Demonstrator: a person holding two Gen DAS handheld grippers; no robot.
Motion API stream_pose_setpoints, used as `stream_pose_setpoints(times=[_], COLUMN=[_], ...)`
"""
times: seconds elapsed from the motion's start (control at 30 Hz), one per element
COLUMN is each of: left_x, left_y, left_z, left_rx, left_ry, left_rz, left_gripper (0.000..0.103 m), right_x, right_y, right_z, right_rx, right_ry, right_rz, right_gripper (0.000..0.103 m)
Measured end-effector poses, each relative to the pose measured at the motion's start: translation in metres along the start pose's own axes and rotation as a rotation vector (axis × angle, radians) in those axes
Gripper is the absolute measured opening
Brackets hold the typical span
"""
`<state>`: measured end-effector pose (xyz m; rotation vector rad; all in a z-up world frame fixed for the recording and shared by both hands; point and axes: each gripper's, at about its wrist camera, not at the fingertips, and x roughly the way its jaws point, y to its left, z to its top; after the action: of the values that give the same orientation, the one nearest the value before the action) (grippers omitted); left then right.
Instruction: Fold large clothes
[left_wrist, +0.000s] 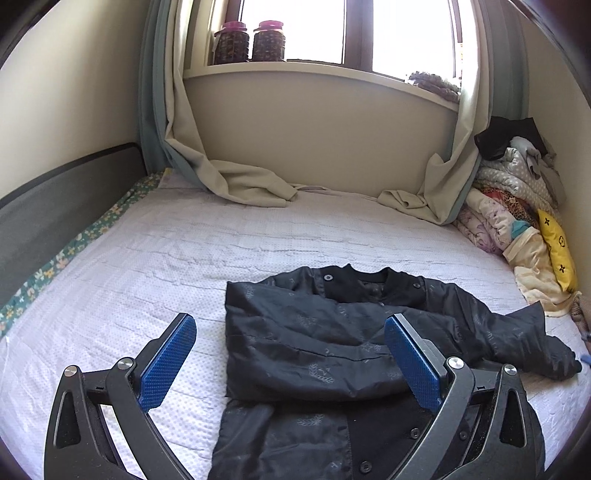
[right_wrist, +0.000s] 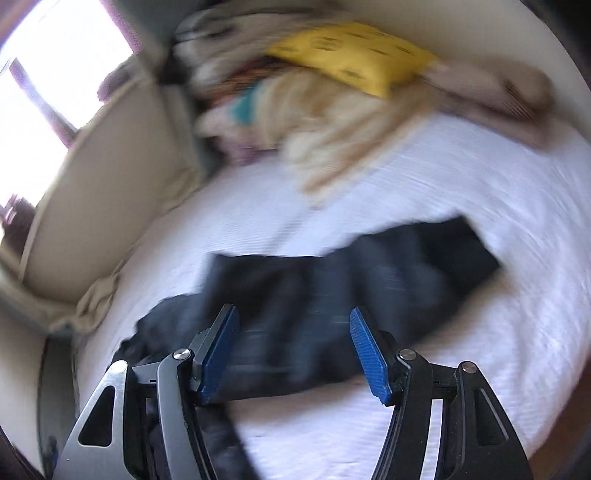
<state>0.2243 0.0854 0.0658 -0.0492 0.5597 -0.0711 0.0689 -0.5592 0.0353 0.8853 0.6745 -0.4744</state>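
Left wrist view: left gripper (left_wrist: 290, 330) spread fully wide, empty, above the one black jacket (left_wrist: 332, 354) lying half-folded on the bed (left_wrist: 147, 258); two jars (left_wrist: 249, 40) on the sill. Right gripper (right_wrist: 293, 325), blurred, parted, holds nothing, over the jacket.

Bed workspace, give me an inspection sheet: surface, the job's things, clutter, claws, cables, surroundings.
Surface: bed with a pale textured cover, floral strip along its left edge.
Job's things: black jacket lying on the cover, collar toward the window, one sleeve folded across the front, the other trailing right.
Clutter: heap of bedding and a yellow cushion in the far right corner.
Claws: left claw wide open above the jacket, nothing held; right claw open, nothing between the pads, view blurred.
Cables: nothing seen.
Surroundings: window, curtains pooling on the bed, two pink-lidded jars on the sill.
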Motion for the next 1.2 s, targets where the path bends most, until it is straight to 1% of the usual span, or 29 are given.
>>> stream_pose_setpoints(times=[0.1,0.17,0.3,0.37,0.47,0.57,0.67,0.73,0.77,0.8,0.9,0.93,1.0,1.13,1.2], left_x=[0.004,0.010,0.020,0.022,0.021,0.021,0.021,0.020,0.019,0.018,0.014,0.013,0.009,0.001,-0.003], left_y=[0.006,0.010,0.012,0.012,0.011,0.010,0.010,0.012,0.013,0.014,0.019,0.020,0.023,0.025,0.025], left_z=[0.001,0.000,-0.004,-0.005,-0.006,-0.006,-0.005,-0.004,-0.003,-0.002,0.000,0.002,0.004,0.010,0.012], left_rx=[-0.044,-0.083,-0.108,-0.107,-0.107,-0.102,-0.097,-0.099,-0.102,-0.105,-0.122,-0.129,-0.138,-0.127,-0.122], left_ry=[0.015,0.040,0.079,0.087,0.087,0.086,0.082,0.074,0.070,0.067,0.057,0.053,0.043,0.014,0.004], left_rz=[-0.016,-0.041,-0.056,-0.051,-0.054,-0.054,-0.052,-0.048,-0.046,-0.044,-0.045,-0.046,-0.043,-0.012,-0.006], left_gripper=[0.103,0.103,0.103,0.103,0.103,0.103,0.103,0.103,0.103,0.103,0.103,0.103,0.103,0.103,0.103], right_x=[-0.002,-0.002,0.008,0.018,0.029,0.040,0.053,0.056,0.057,0.058,0.053,0.049,0.033,-0.008,-0.031], right_y=[-0.041,-0.061,-0.094,-0.101,-0.098,-0.093,-0.091,-0.087,-0.084,-0.080,-0.067,-0.062,-0.040,0.023,0.063], right_z=[0.010,0.010,0.003,-0.001,0.000,0.003,0.006,0.008,0.010,0.012,0.018,0.019,0.021,0.013,-0.001], right_rx=[0.131,0.204,0.376,0.431,0.433,0.414,0.402,0.375,0.346,0.309,0.213,0.187,0.086,-0.180,-0.325], right_ry=[-0.005,0.005,0.052,0.075,0.071,0.039,0.030,0.020,0.012,0.009,-0.015,-0.030,-0.093,-0.250,-0.329], right_rz=[-0.019,-0.016,0.026,0.054,0.052,0.015,-0.015,-0.033,-0.054,-0.079,-0.104,-0.106,-0.115,-0.158,-0.168], right_gripper=[0.061,0.060,0.061,0.061,0.061,0.061,0.061,0.062,0.053,0.037,0.021,0.019,0.016,0.015,0.015])
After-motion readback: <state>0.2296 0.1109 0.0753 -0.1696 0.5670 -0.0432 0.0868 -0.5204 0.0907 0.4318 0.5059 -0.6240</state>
